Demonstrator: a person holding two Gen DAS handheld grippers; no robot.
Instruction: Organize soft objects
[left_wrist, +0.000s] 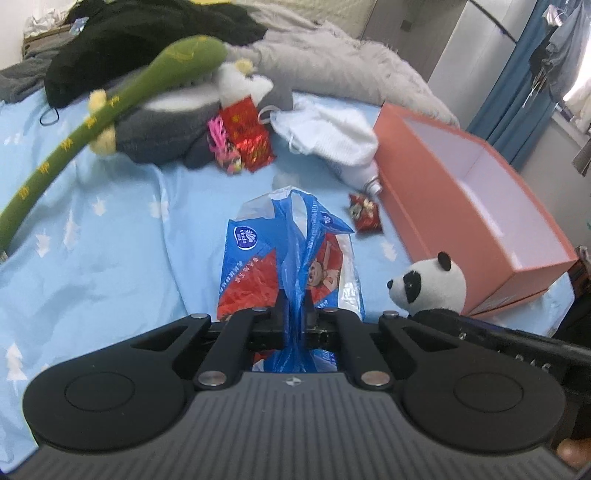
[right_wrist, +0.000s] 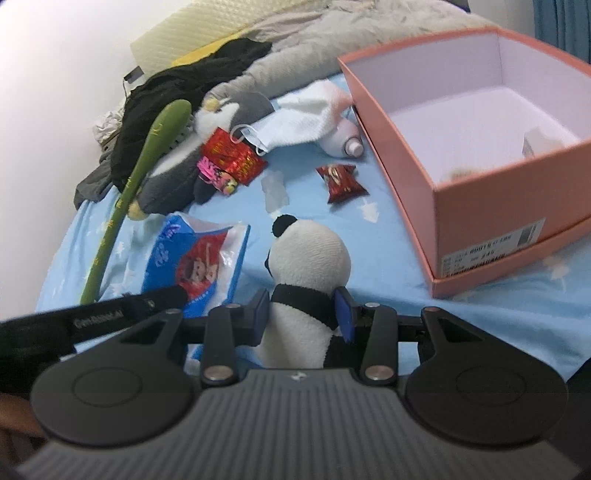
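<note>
Left wrist view: left gripper (left_wrist: 294, 314) clenched on the thin blue plastic handle of a crinkly blue, red and clear tissue pack bag (left_wrist: 288, 258), at the frame's centre, over the pale blue bedsheet (left_wrist: 110, 240). Open salmon-pink cardboard box (left_wrist: 476, 206) at three o'clock, white inside. Small black-and-white plush panda (left_wrist: 430, 284) at four o'clock, just beside the box. Long green plush stick (left_wrist: 110, 110) at ten o'clock, lying across a grey and white plush penguin (left_wrist: 177, 122).

Right wrist view: right gripper (right_wrist: 302, 314) grasping the panda (right_wrist: 310, 280) around its neck and chest, blue pads pressed into the black collar, head upright. Tissue bag (right_wrist: 199, 258) at nine o'clock, box (right_wrist: 480, 166) at two o'clock, well apart from the panda. Red foil candy wrapper (right_wrist: 341, 179) at twelve o'clock.

Likely risks: slippery film sliding out of the narrow pinch, or the handle stretching and tearing under the pack's weight; the squashy panda swivelling in the pads and catching the box rim.
</note>
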